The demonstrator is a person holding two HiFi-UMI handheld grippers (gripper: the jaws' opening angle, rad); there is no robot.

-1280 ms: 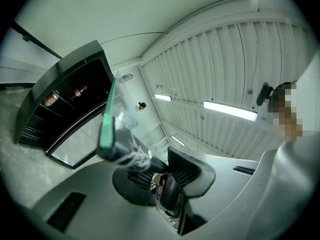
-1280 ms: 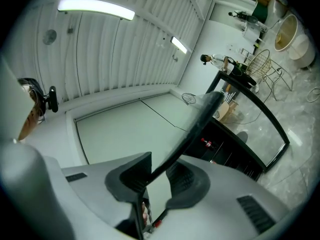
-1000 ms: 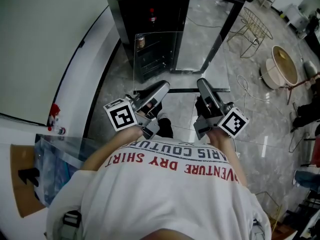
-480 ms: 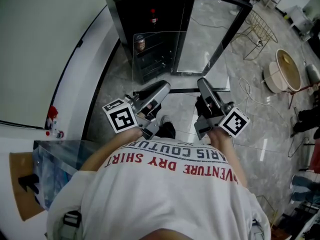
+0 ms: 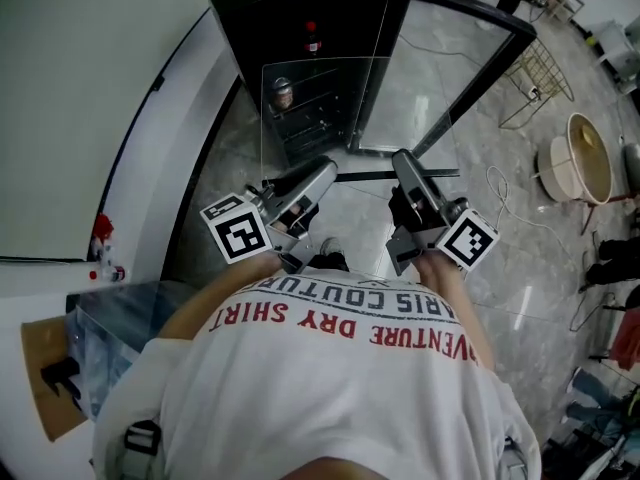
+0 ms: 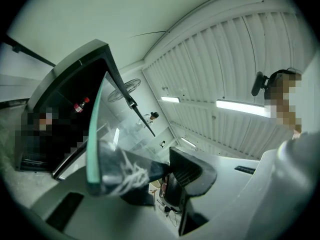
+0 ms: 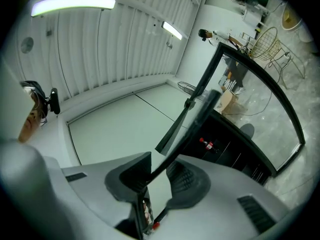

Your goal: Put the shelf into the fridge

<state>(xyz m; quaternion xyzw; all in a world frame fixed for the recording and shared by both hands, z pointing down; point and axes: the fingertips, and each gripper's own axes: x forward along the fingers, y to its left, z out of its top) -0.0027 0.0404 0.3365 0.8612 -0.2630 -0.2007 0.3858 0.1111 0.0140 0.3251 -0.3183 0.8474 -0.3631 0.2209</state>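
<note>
I carry a clear glass shelf (image 5: pixel 360 118) flat in front of me, one gripper on each side of its near edge. My left gripper (image 5: pixel 328 168) has the shelf's green-edged pane (image 6: pixel 94 134) between its jaws; they are opening slightly, but the pads still hold the glass. My right gripper (image 5: pixel 402 160) is shut on the shelf's thin edge (image 7: pixel 190 134). Ahead stands the black fridge (image 5: pixel 290 8) with its glass door (image 5: pixel 440 78) swung open to the right. Inside it are a red-capped bottle (image 5: pixel 312 36) and a small jar (image 5: pixel 283 93).
A white wall and a curved ledge (image 5: pixel 150 168) run along the left. A wire chair (image 5: pixel 535 73), a round basin (image 5: pixel 585 158) and a loose cable (image 5: pixel 500 193) lie on the marble floor to the right. My shoe (image 5: pixel 325 258) shows below the grippers.
The fridge has come closer and higher in the head view as I step toward it. The shelf and both grippers moved forward together, and both still hold the shelf.
</note>
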